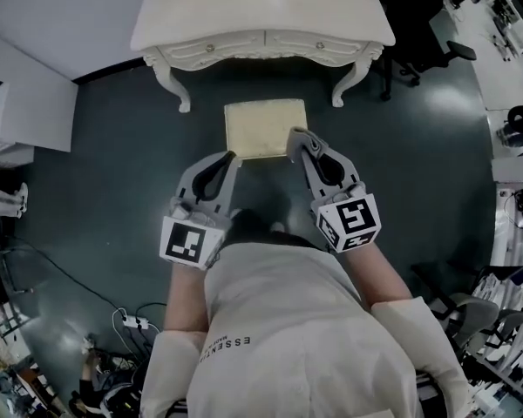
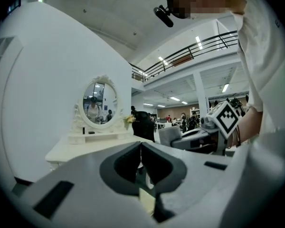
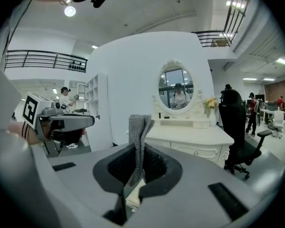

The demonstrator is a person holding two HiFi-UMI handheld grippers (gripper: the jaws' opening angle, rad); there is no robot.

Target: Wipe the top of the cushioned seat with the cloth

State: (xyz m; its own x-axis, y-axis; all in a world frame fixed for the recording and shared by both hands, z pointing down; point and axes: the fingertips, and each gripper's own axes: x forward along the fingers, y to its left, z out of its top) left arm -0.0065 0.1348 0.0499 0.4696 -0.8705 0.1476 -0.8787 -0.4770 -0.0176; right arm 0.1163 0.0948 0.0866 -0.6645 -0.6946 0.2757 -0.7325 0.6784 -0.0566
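Holding the grey cloth point(image 3: 139, 137) pinched in the right tongs point(image 3: 138, 148), I note that a folded strip of it stands out past the tips. The left tongs point(image 2: 141, 145) are pressed together with nothing between them. They sit level with the right pair and well apart from it.

Just beyond and below the tips lies the cushioned seat point(image 1: 263, 127), a cream square pad. From the head view, the right tongs point(image 1: 295, 136) overlap its near right corner and the left tongs point(image 1: 229, 157) stop at its near left corner. I cannot tell whether the cloth is touching the pad. The right gripper view shows cream upholstery low through the jaw gap, so I judge it to be hanging above.

Past the seat stands the white dressing table point(image 1: 261, 26), with its oval mirror point(image 3: 175, 87) beyond.

Finding: the cloth is in hand and brought to the seat, but wiping has not begun. The next move calls for lowering the right tongs until the cloth lies flat on the pad. It should then be drawn across the whole top in overlapping passes, with the left tongs kept off the surface.
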